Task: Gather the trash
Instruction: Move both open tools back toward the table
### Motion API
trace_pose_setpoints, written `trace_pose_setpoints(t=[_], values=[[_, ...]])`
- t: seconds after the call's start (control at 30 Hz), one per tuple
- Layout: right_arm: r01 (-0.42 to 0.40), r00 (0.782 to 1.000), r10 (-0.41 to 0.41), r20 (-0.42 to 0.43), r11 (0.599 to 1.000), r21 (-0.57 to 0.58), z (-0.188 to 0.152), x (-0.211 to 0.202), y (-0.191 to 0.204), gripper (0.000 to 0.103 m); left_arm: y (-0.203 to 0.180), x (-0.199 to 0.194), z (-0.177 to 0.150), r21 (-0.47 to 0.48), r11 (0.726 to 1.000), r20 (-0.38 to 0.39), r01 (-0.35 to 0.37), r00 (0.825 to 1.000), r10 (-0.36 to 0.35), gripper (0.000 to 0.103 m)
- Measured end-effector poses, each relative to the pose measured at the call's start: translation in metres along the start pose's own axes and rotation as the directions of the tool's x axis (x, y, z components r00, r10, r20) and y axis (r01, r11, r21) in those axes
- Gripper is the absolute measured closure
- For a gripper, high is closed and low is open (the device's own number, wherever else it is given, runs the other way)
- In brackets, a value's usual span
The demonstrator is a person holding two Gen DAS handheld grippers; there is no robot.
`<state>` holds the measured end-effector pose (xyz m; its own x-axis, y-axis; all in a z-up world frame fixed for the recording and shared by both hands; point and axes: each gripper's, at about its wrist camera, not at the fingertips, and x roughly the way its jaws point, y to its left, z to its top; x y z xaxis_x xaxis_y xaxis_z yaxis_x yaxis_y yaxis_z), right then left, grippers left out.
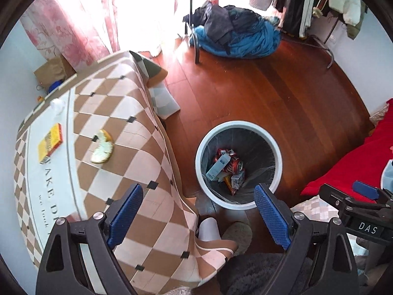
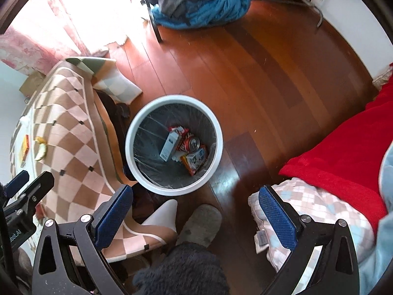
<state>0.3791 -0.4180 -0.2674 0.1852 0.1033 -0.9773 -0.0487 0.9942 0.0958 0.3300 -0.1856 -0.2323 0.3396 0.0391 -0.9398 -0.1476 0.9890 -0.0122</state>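
The white trash bin (image 2: 174,145) sits on the wooden floor just ahead of your right gripper (image 2: 195,211), and already holds a soda can (image 2: 192,144), a carton (image 2: 169,146) and snack wrappers (image 2: 194,161). Both your tools are spread wide and carry nothing. Left of your left gripper (image 1: 197,213), on the checkered tablecloth (image 1: 137,147), a banana peel (image 1: 102,150), a yellow box (image 1: 50,145) and a crumpled tissue (image 1: 57,105) look still to be collected, so I judge the job partly done
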Motion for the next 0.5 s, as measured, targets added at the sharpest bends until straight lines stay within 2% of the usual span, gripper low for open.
trace_pose_setpoints(t=[0.2,0.33,0.4,0.5], values=[[-0.023,0.997,0.022,0.073,1.000,0.011,-0.013,-0.047,0.010,0.000,0.008,-0.040,-0.007,-0.010,1.000,0.062,0.025,0.998,-0.025,0.010],[-0.057,0.990,0.053,0.127,0.998,0.023,-0.021,-0.079,0.022,0.000,0.020,-0.064,-0.010,-0.025,1.000,0.091,-0.009,0.996,0.011,0.011],[-0.063,0.985,0.060,0.161,0.998,0.011,-0.025,-0.095,0.034,0.000,0.031,-0.076,-0.011,-0.043,0.998,0.112,-0.035,0.993,0.040,0.010],[-0.100,0.978,0.102,0.180,0.995,-0.018,-0.029,-0.109,0.058,0.000,0.063,-0.087,-0.015,-0.095,0.995,0.127,-0.023,0.991,0.035,0.010]])
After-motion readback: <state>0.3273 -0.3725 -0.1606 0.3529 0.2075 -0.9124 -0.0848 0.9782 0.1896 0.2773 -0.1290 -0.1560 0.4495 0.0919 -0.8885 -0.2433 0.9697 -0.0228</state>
